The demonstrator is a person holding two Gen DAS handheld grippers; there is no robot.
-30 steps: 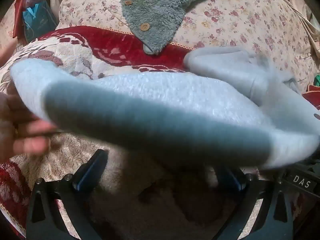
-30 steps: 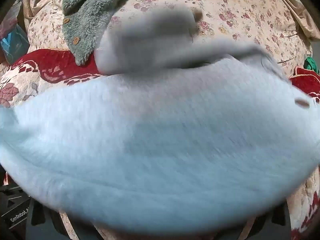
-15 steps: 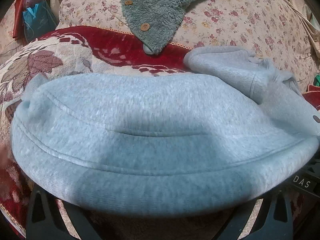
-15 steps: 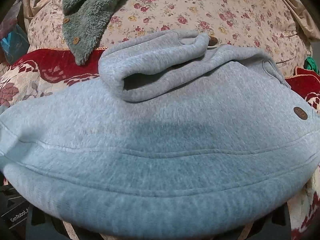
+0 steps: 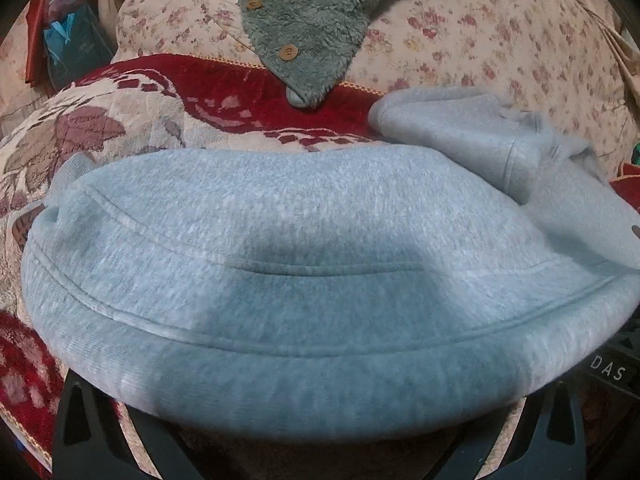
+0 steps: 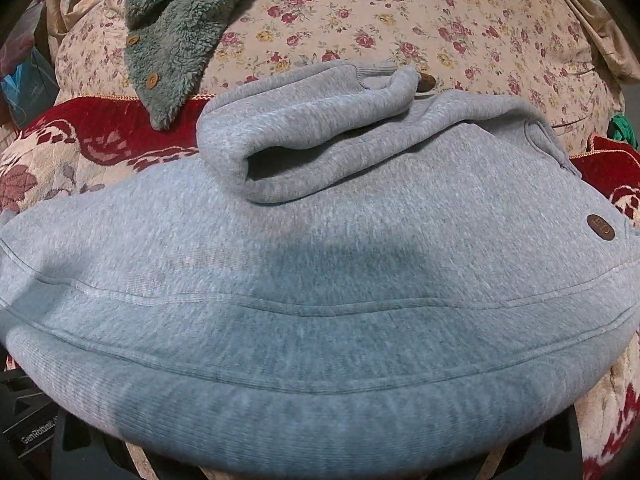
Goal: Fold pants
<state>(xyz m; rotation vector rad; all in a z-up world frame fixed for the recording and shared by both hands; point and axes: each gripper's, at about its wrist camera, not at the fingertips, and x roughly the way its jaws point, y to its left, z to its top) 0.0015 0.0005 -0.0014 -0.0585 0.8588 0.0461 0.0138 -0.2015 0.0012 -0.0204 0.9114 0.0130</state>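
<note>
one grey pants (image 6: 320, 280) bundle over both tools, tips hidden.

Pants (image 6: 320, 280): matt grey fleece knit. Jacket (image 6: 176, 28): shaggy green pile, wood-look btns.

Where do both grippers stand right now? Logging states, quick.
Left gripper: cannot be told; the grey fleece pants hide its fingertips.
Right gripper: cannot be told; same pants cover its fingertips.
</note>
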